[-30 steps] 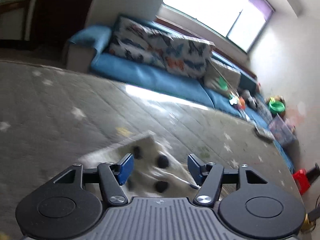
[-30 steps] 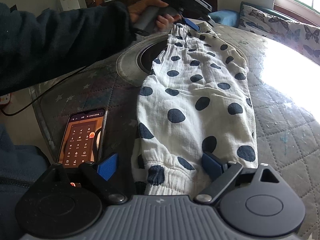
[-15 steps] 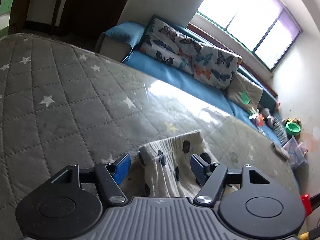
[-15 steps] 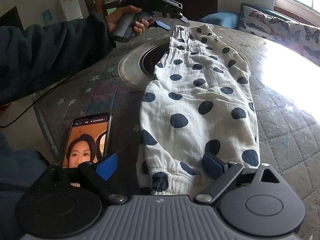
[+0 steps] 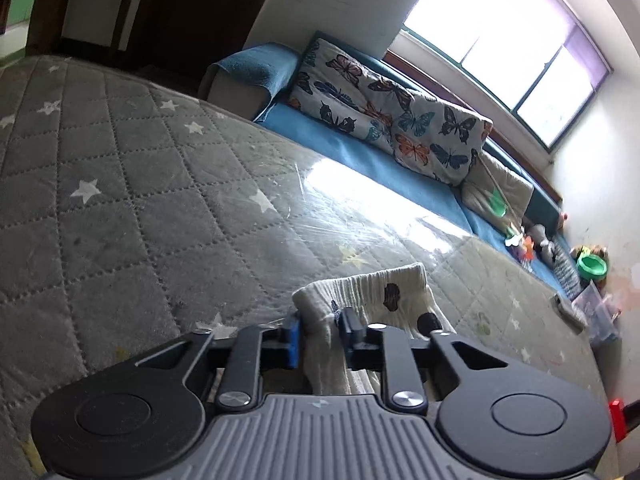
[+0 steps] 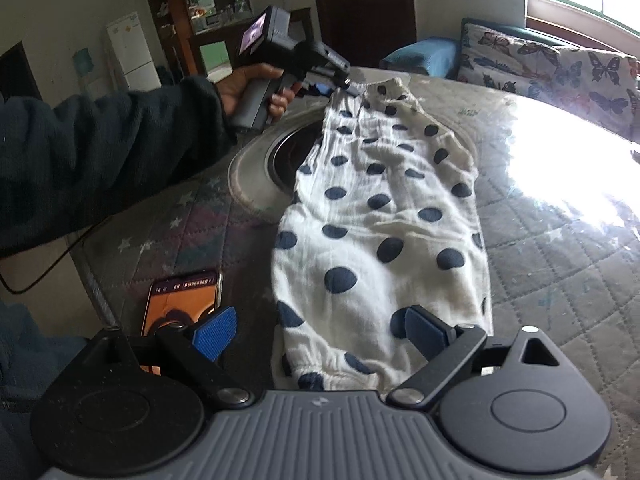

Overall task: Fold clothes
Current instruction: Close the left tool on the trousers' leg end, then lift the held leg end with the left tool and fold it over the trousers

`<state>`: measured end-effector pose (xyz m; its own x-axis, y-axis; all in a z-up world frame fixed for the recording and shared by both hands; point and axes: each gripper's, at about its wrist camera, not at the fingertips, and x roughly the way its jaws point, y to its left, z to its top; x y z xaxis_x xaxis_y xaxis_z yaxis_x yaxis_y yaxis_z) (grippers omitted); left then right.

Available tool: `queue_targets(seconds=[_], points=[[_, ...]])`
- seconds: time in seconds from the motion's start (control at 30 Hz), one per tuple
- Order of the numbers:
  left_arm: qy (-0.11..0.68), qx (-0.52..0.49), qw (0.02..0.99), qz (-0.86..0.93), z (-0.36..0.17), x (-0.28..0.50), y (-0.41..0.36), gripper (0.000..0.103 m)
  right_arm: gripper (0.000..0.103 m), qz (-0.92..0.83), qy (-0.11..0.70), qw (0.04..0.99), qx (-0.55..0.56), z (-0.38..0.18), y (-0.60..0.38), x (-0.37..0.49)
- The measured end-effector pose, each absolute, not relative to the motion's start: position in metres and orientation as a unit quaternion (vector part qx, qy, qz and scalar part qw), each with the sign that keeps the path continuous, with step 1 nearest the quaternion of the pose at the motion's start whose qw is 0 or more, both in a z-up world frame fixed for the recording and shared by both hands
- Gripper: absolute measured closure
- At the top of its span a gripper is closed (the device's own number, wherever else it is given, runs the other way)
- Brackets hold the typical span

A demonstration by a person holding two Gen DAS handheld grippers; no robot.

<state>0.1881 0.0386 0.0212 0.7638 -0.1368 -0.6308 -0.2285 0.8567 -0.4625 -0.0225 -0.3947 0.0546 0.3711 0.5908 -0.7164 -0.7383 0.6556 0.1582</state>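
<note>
White trousers with dark blue polka dots (image 6: 384,232) lie lengthwise on the grey quilted table cover (image 6: 560,264). My left gripper (image 5: 318,334) is shut on the far waistband corner of the trousers (image 5: 368,296); it also shows in the right wrist view (image 6: 340,82), held by a hand in a dark sleeve. My right gripper (image 6: 320,330) is open, its blue fingers on either side of the near cuff end, just above it.
A lit phone (image 6: 182,300) lies on the table left of the near cuff. A round recessed hob ring (image 6: 272,160) sits partly under the trousers. A blue sofa with butterfly cushions (image 5: 392,120) runs beyond the table, with toys (image 5: 592,266) at its end.
My left gripper has closed on the far waistband corner, which it straddled open half a second ago. My right gripper stays open at the near cuff.
</note>
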Motion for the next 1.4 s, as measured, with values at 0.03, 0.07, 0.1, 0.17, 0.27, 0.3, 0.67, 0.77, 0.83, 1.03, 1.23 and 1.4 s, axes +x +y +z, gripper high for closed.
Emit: queue_targets(seconds=[0.03,0.07,0.1,0.17,0.27,0.3,0.67,0.77,0.83,1.03,1.23,1.4], points=[[0.339,-0.270,0.901,0.022,0.023,0.186,0.038,0.087,0.010,0.402,0.387,0.825,-0.093,0.056,-0.396,-0.022],[0.336,-0.268,0.903,0.017,0.026,0.184,0.036,0.087,0.010,0.400,0.385,0.827,-0.093,0.057,-0.397,-0.022],[0.332,-0.267,0.905,0.013,0.029,0.182,0.034,0.088,0.010,0.397,0.384,0.829,-0.091,0.058,-0.398,-0.022],[0.326,-0.264,0.908,0.003,0.036,0.177,0.030,0.089,0.010,0.390,0.383,0.833,-0.086,0.059,-0.400,-0.021],[0.316,-0.259,0.913,-0.012,0.046,0.170,0.023,0.089,0.010,0.378,0.382,0.840,-0.074,0.061,-0.405,-0.018],[0.313,-0.258,0.914,-0.017,0.049,0.168,0.021,0.089,0.010,0.374,0.382,0.842,-0.069,0.061,-0.407,-0.017],[0.282,-0.237,0.926,-0.079,0.087,0.131,-0.013,0.090,0.010,0.328,0.373,0.867,-0.023,0.068,-0.431,-0.011],[0.277,-0.230,0.928,-0.099,0.098,0.117,-0.026,0.090,0.010,0.315,0.368,0.875,-0.023,0.070,-0.438,-0.014],[0.273,-0.226,0.928,-0.114,0.105,0.106,-0.036,0.090,0.010,0.306,0.367,0.878,-0.019,0.069,-0.443,-0.015],[0.266,-0.206,0.925,-0.174,0.123,0.069,-0.075,0.091,0.010,0.285,0.366,0.886,-0.008,0.065,-0.460,-0.025],[0.278,-0.202,0.905,-0.249,0.126,0.022,-0.112,0.091,0.010,0.265,0.361,0.894,0.005,0.066,-0.477,-0.036],[0.291,-0.199,0.877,-0.326,0.116,-0.020,-0.141,0.091,0.010,0.250,0.361,0.898,0.015,0.064,-0.488,-0.040]])
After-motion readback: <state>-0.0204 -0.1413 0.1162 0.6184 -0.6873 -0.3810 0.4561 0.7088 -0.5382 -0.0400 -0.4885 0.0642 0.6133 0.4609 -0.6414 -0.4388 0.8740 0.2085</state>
